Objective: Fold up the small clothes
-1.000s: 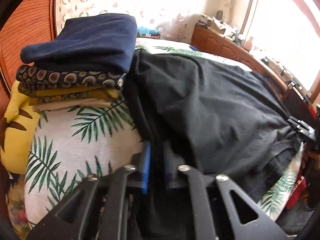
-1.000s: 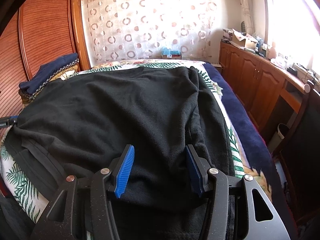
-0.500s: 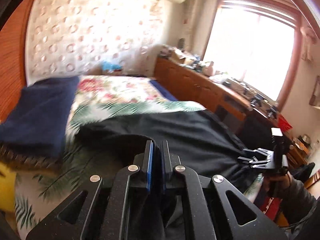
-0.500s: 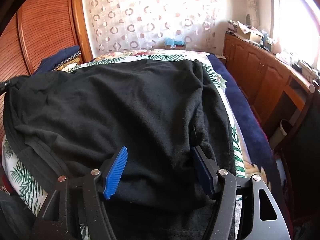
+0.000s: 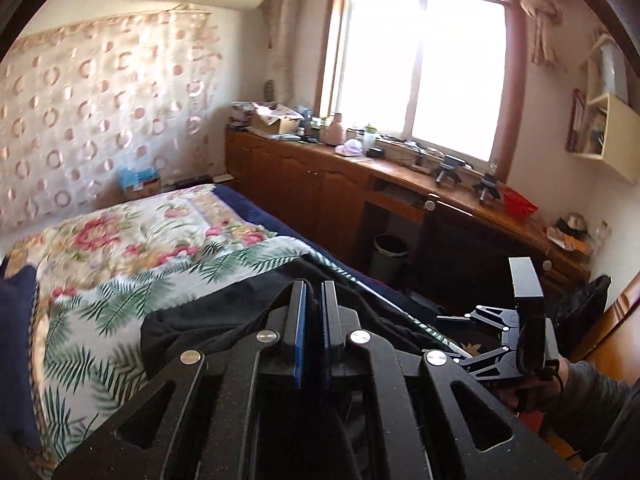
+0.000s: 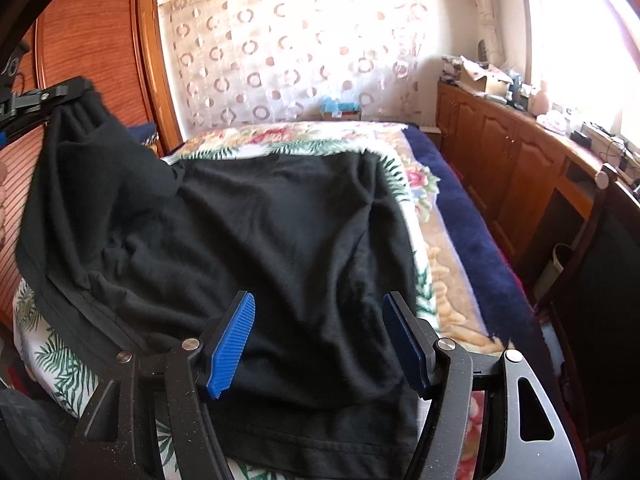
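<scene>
A black garment (image 6: 256, 240) lies spread on the bed. My left gripper (image 5: 314, 296) is shut on its left edge and holds that side lifted high; the raised cloth (image 6: 88, 148) hangs from it in the right wrist view, where the left gripper (image 6: 40, 98) shows at the upper left. In the left wrist view the black garment (image 5: 208, 328) drapes below the fingers. My right gripper (image 6: 320, 320) is open, its blue pads on either side of the garment's near edge, low over the cloth. It also shows in the left wrist view (image 5: 496, 336).
The bed has a palm-leaf sheet (image 5: 104, 320) and a floral blanket (image 6: 304, 136). A stack of folded clothes (image 5: 14, 320) sits at the bed's left. Wooden cabinets (image 6: 500, 152) run along the right wall, with a bin (image 5: 390, 254) below. A wooden wardrobe (image 6: 96, 48) stands left.
My left gripper closed on the garment's left edge and lifted it up and toward the right, folding that side over. The right gripper stayed open, shifting slightly.
</scene>
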A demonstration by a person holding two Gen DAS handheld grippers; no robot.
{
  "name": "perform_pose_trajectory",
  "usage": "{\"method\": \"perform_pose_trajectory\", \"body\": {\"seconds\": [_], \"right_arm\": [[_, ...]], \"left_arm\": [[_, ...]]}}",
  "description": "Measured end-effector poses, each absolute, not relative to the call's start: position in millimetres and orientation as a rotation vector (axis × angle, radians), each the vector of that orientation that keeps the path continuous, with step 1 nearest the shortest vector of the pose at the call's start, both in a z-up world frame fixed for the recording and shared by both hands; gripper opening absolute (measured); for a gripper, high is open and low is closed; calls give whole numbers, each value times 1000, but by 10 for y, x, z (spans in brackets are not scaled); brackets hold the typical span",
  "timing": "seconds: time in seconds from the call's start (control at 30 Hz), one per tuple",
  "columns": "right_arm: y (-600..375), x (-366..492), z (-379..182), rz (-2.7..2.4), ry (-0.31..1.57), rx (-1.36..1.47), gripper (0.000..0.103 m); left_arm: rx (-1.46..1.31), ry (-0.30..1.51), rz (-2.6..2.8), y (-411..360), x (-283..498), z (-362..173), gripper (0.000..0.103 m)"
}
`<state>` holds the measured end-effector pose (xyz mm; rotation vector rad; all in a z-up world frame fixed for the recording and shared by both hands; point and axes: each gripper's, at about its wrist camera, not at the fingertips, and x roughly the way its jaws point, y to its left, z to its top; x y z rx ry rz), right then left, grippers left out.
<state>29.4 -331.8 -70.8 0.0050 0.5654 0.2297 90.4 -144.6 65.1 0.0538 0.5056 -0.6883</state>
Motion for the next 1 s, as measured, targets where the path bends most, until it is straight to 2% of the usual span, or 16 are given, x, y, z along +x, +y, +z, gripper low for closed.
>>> {"method": "perform_pose_trajectory", "body": {"seconds": [0.2,0.27,0.33,0.43,1.0], "right_arm": [[-3407,188,-727,207,552,26,68],[-3440,188,-752,203,558,31,68],[-3431,191,-775,200,562,29,68],[-3403,208,-763,197,566,30,68],[-2812,610,-529,323,542,-69,68]], "left_arm": [[84,579,-734,-1808,1060,613,8],[76,624,-758,-1852,1104,538,20],[92,626,-750,-1845,1082,475,43],[125,633,-720,-1831,1056,410,51],[67,656,-450,-670,921,-32,55]]}}
